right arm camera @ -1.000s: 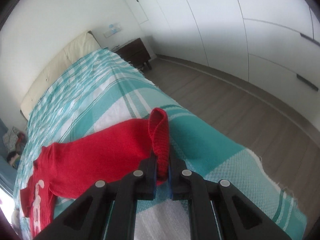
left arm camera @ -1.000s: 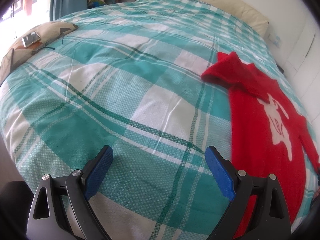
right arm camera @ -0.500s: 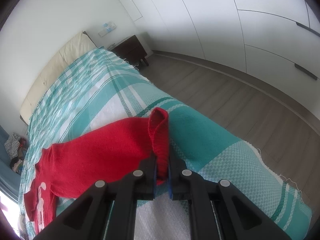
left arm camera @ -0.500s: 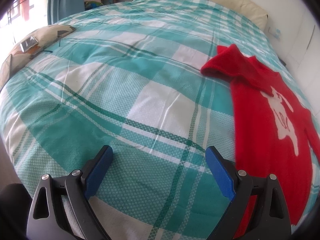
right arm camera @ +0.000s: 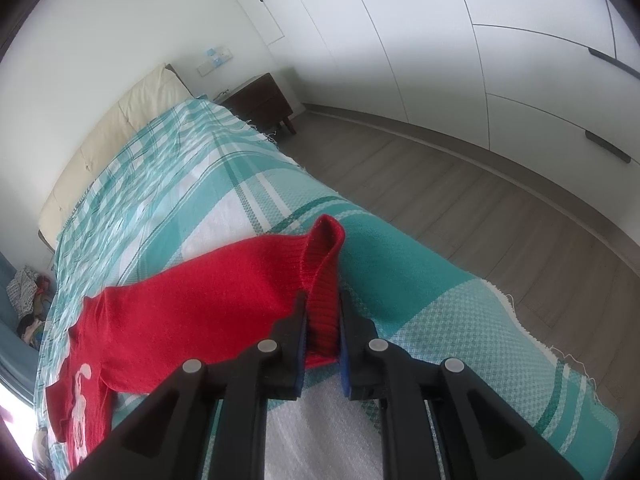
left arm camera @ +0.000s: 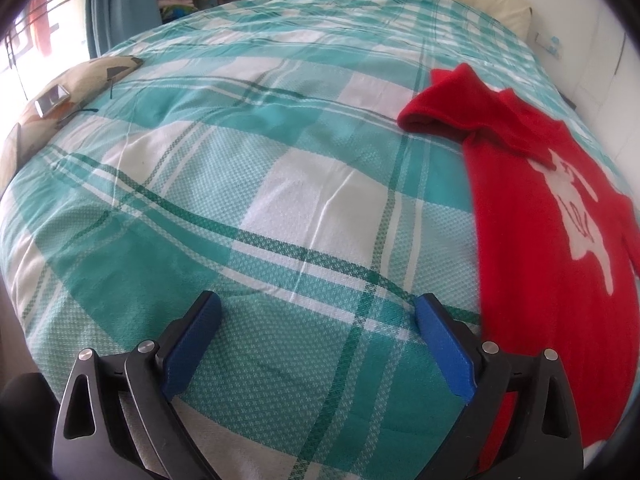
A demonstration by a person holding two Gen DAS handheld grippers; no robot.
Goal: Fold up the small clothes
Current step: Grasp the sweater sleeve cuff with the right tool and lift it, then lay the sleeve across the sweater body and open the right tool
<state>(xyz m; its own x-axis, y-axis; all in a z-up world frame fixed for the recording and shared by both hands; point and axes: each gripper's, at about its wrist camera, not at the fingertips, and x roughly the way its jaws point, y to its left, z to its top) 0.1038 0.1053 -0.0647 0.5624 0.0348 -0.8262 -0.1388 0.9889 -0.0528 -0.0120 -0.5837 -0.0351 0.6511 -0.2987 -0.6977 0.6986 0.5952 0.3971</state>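
The right gripper (right arm camera: 323, 308), jaws easing apart, lets go the sweater (right arm camera: 208, 300) cuff on the bed (left arm camera: 280, 184) (left gripper (left arm camera: 316, 344) wide, empty).

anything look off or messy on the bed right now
Mostly tidy. The red sweater lies flat except for two spots: its far sleeve is bunched up, and the ribbed cuff stands up between the right tongs, which are opening.
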